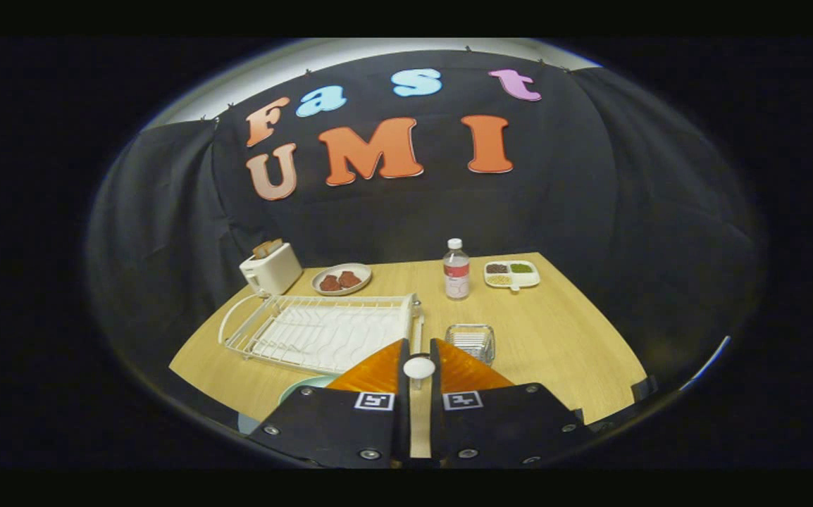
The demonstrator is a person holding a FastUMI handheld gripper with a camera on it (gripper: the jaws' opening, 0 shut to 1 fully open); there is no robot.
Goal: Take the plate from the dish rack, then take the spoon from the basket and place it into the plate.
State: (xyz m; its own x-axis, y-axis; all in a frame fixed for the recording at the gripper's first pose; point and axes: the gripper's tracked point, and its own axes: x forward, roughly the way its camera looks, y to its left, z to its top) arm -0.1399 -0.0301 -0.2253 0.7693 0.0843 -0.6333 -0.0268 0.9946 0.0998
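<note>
spoon [418,368] pinched by hand-held gripper [418,352] above plate [306,384], near basket [472,341].

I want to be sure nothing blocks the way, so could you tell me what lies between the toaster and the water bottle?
In the gripper view, a plate of reddish-brown food lies between the toaster and the water bottle.

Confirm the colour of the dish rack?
White wire dish rack, clearest in the gripper view, just ahead of the gripper.

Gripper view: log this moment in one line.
gripper: shut on spoon | plate: on table, left of fingers | dish rack: no dishes | basket: just ahead
</note>
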